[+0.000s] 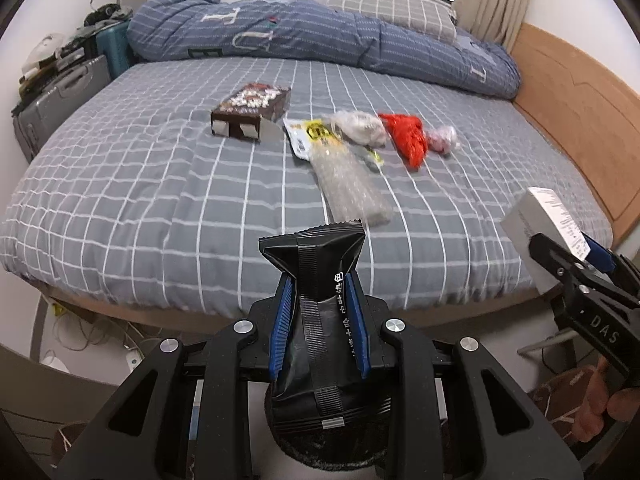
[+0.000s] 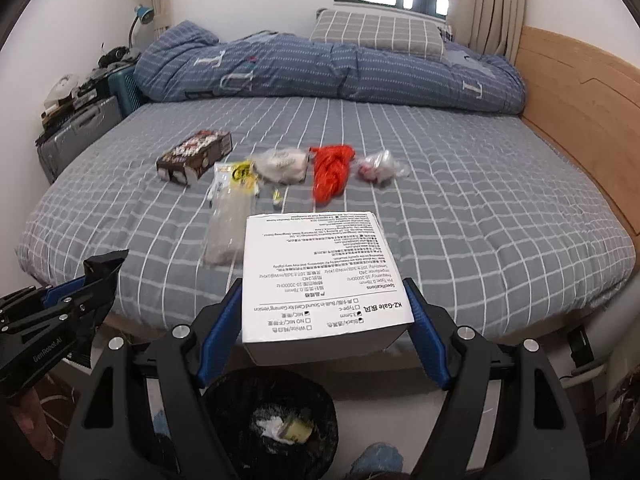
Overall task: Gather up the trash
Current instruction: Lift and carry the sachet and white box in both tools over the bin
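Fingers of the left gripper [image 1: 318, 320] pinch a black pouch [image 1: 320, 272]; the right gripper [image 2: 326, 332] clamps a white box [image 2: 320, 276] above the bin [image 2: 272, 420]; other trash litters the bed [image 2: 480, 208]

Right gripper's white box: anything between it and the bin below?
Nothing visible. The white box is clamped in the right gripper, above the open black bin on the floor; only some trash shows inside the bin.

Grey white-checked bedsheet [image 1: 140, 200], red bag [image 1: 406, 138], black packet [image 1: 316, 264].
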A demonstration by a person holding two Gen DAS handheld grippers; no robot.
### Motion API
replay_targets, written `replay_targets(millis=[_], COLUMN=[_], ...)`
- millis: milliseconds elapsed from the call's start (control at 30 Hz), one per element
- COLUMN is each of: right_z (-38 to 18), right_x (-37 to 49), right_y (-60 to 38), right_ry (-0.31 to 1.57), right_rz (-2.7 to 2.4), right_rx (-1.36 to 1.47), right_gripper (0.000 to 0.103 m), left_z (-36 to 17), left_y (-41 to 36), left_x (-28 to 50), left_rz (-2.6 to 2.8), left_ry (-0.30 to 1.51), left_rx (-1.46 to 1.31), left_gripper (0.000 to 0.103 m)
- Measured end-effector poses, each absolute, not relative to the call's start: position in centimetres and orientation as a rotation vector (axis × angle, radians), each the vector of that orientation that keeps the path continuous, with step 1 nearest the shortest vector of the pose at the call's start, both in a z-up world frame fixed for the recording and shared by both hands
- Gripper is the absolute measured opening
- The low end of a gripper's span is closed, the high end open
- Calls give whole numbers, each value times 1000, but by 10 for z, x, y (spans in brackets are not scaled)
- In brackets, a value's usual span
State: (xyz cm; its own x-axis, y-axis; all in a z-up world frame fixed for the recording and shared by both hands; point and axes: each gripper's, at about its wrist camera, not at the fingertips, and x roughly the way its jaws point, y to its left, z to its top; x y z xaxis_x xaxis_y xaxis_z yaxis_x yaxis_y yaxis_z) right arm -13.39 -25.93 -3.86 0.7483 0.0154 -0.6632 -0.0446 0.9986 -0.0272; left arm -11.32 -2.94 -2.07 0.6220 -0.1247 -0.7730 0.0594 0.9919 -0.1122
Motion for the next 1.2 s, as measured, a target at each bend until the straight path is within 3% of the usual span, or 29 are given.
replay_targets(millis=[767,1200], right_z=[-106,-182], right_x=[-177,-157], right_y=[-229,-215], right_ry=[832,991], right_rz=[75,99], right_rx=[-68,-79], right_gripper=[73,73], left_z=[-90,-158], left_y=[-24,-11], left_x=[-166,-150], left_rz=[-113,-88], left_ry=[1009,1083], left_rx=[-111,-110], left_gripper=[26,26])
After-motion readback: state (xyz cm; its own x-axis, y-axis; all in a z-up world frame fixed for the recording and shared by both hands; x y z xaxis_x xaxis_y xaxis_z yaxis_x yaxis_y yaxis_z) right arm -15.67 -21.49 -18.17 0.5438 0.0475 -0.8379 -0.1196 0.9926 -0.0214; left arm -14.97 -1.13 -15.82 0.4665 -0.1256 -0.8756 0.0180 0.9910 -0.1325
